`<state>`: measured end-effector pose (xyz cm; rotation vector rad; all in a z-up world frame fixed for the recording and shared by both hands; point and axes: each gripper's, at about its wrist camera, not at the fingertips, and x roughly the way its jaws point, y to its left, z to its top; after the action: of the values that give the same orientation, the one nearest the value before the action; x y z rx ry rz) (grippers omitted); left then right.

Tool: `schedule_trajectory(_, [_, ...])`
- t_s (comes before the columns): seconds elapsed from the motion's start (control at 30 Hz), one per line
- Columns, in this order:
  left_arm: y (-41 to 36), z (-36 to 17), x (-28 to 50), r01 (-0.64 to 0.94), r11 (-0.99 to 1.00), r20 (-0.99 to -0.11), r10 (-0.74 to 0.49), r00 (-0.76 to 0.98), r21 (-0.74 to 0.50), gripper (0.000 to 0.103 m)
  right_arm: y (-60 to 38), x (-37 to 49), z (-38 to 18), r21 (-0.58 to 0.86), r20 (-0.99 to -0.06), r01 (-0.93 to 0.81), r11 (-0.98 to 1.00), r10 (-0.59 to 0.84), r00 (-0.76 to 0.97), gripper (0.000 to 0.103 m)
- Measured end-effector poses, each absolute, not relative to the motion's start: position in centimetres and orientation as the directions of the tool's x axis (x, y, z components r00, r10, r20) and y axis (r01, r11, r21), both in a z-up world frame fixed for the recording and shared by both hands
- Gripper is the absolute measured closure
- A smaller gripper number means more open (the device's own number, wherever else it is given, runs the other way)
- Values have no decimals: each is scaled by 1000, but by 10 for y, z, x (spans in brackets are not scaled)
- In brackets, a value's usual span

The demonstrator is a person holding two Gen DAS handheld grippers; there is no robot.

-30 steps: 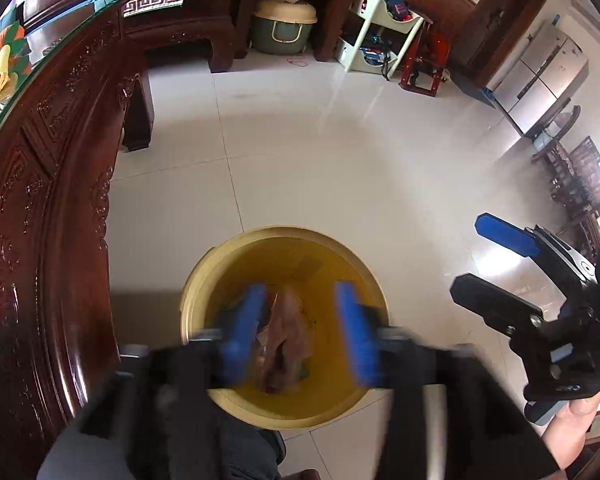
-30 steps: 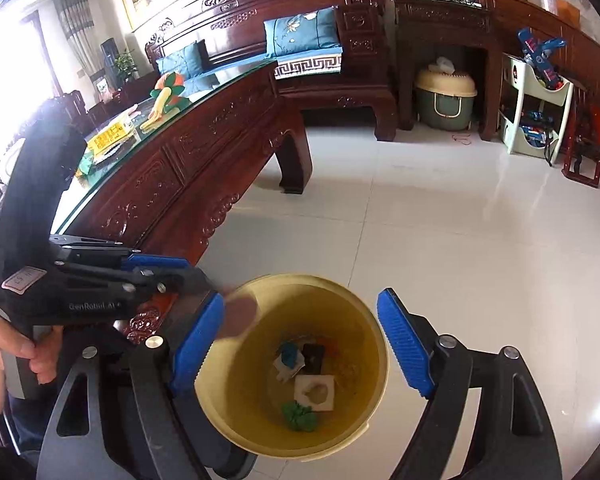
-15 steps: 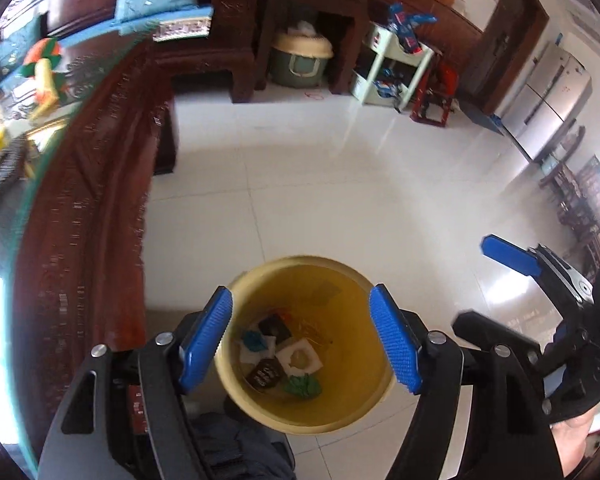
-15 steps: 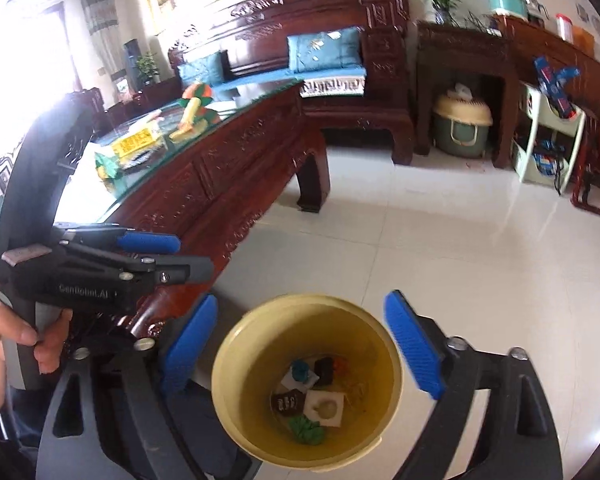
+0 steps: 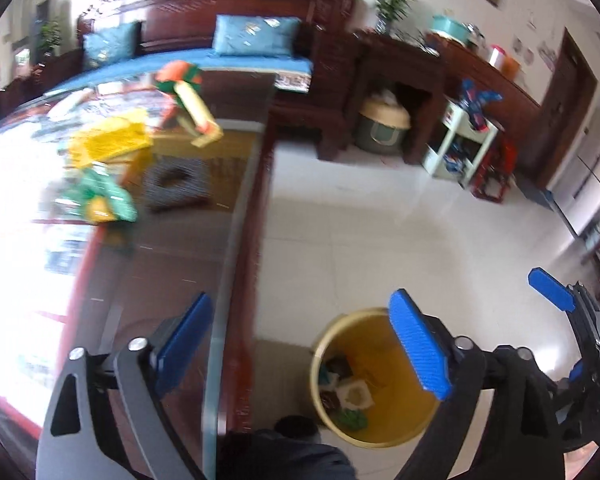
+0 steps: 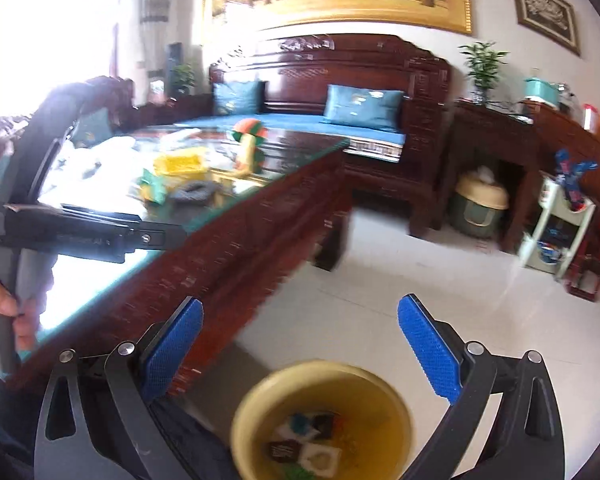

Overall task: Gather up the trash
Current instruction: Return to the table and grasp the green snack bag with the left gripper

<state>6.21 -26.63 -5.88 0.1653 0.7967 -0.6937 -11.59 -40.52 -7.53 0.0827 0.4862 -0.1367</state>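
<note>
two wrist views, one room

left wrist looks steeply down, table [image 5: 172, 264] edge at 9 o'clock, bin [image 5: 340, 328] near at 5. right wrist faces flatter toward the sofa [image 6: 340, 80]; bin [image 6: 260, 400] at 6. both share table, bin, sofa.

Pale tiled floor [image 6: 400, 280], carved dark-wood sofa [image 6: 340, 80], possibly glass-topped table [image 6: 260, 216], glaring window light

home living room: carved sofa [image 6: 340, 92]

Your yellow bin [image 5: 380, 436] holds green, white and dark scraps. Gripper pads [image 6: 428, 356] are blue, textured. Table [image 6: 236, 256] is dark red, carved.
</note>
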Motion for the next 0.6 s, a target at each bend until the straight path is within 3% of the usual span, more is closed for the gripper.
schedule_trajectory(0.1, [-244,-48,70,585,807,-687,-474,551,-88,4,-390,-101,-67,46,-441,155,987,-119,890,8])
schedule_trajectory(0.27, [-200,-40,97,455,886,-679,-390,622,-91,4,-356,-79,-55,26,-360,143,989,-124,925,8])
schedule_trajectory(0.6, [-186,-55,196,251,962,-714,-250,654,-107,4,-342,-23,-46,135,-334,24,991,22,942,8])
